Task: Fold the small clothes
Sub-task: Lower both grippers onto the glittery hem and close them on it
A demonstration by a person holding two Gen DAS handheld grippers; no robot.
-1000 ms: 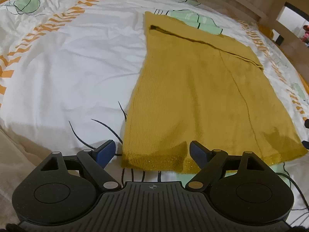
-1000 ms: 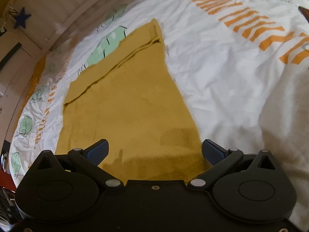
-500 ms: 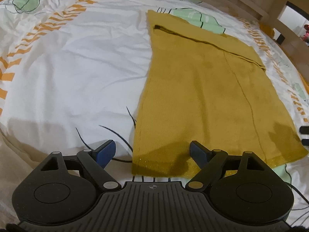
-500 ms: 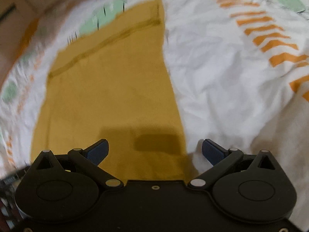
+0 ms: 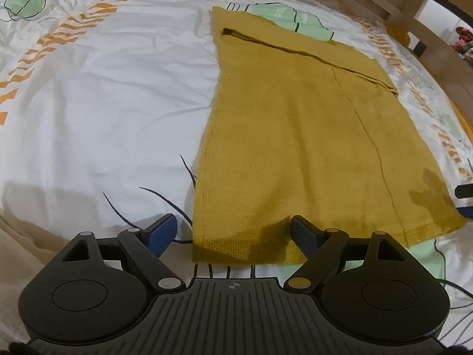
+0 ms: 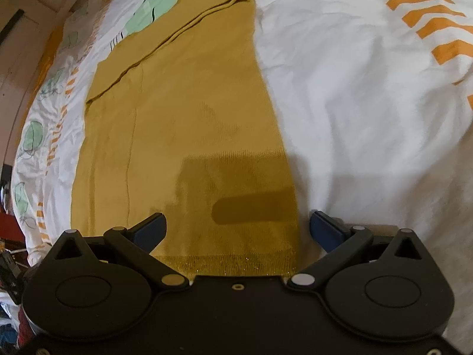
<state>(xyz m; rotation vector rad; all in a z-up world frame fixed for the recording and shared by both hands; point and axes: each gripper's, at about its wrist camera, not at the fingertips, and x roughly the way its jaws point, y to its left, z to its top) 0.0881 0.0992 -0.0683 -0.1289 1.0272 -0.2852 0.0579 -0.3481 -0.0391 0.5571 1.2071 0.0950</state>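
Left wrist view: mustard sweater (image 5: 301,148) flat on the bed (image 5: 103,94) (folded lengthwise); left gripper (image 5: 232,232) fingers spread over near corner. Right gripper (image 6: 236,227) fingers spread likewise.

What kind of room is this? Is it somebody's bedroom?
Most likely a bedroom, yes. A mustard knitted garment lies flat on a white duvet printed with green leaves and orange stripes, and a wooden bed frame runs behind it.
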